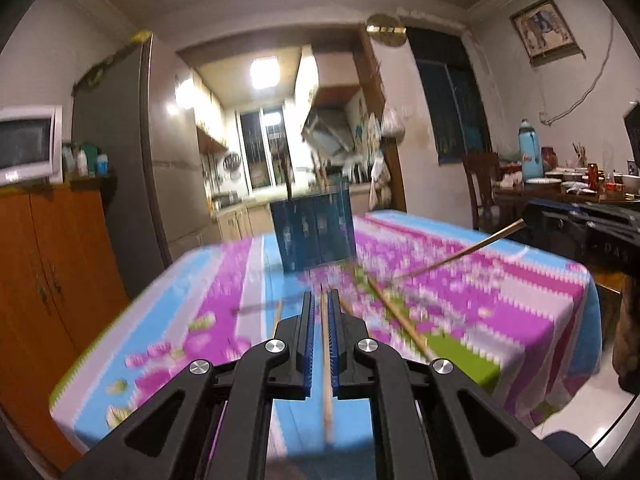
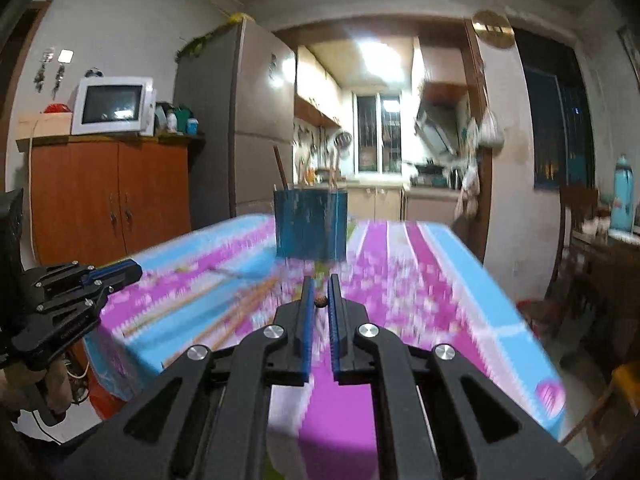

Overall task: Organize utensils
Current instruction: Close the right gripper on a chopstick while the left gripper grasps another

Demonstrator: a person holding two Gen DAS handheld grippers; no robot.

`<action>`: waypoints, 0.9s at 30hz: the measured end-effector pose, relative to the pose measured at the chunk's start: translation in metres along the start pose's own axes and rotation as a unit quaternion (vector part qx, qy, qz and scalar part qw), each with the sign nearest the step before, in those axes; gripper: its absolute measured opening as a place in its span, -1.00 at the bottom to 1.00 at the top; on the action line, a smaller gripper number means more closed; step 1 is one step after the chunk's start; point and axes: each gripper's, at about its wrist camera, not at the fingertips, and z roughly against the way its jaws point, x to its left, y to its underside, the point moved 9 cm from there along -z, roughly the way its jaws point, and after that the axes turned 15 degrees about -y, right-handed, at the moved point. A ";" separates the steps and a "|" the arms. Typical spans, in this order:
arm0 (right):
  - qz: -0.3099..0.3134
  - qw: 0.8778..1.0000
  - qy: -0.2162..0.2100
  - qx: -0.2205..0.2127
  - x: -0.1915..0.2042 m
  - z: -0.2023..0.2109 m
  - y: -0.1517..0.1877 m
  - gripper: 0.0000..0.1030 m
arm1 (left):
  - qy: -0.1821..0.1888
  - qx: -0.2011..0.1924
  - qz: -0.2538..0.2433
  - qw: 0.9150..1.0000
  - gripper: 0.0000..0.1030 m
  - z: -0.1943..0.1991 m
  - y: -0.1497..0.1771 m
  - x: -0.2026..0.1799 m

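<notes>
Chopstick (image 1: 327, 364), one, pinched lengthwise between the pads of the left tool (image 1: 325, 304); its free end trails back toward the camera, blurred. Second chopstick (image 1: 456, 257), held by the right tool (image 1: 568, 224) at the right edge of the left view, slants down toward the counter (image 1: 500, 300). In the right view that stick shows only as a small brown end (image 2: 320, 301) nipped between the nearly closed pads of the same tool (image 2: 320, 294).

Holder (image 1: 314, 232): blue box, upright, straight ahead of both tools on the far part of the counter, several sticks already standing in it.

Loose chopstick (image 1: 400, 322): lies on the patterned cloth just right of the left tool's tips. More loose sticks (image 2: 240, 308) ahead-left of the right tool.

Risks, judged:
- Left stick, gripped along its length, is not aimed down into the holder; it may slip or pivot when tilted.
- Both tools approaching one opening could cross sticks or tip the box.
- Heavy blur suggests fast motion; overshoot is likely.
</notes>
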 end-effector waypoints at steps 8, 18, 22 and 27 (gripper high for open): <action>0.022 1.000 -0.006 0.003 -0.015 -0.019 -0.034 -0.90 | -0.012 -0.008 0.010 1.000 -0.87 -0.027 -0.025 0.013; -0.032 0.999 0.000 0.025 -0.004 0.006 0.021 -0.90 | -0.003 0.112 0.018 0.994 -0.50 -0.002 0.079 0.056; -0.056 0.997 0.002 0.059 0.000 -0.003 0.063 -0.90 | -0.001 0.112 0.020 0.993 -0.46 -0.002 0.094 0.051; -0.055 0.995 0.003 0.084 0.003 -0.014 0.090 -0.90 | -0.006 0.111 0.010 0.994 -0.46 -0.014 0.097 0.047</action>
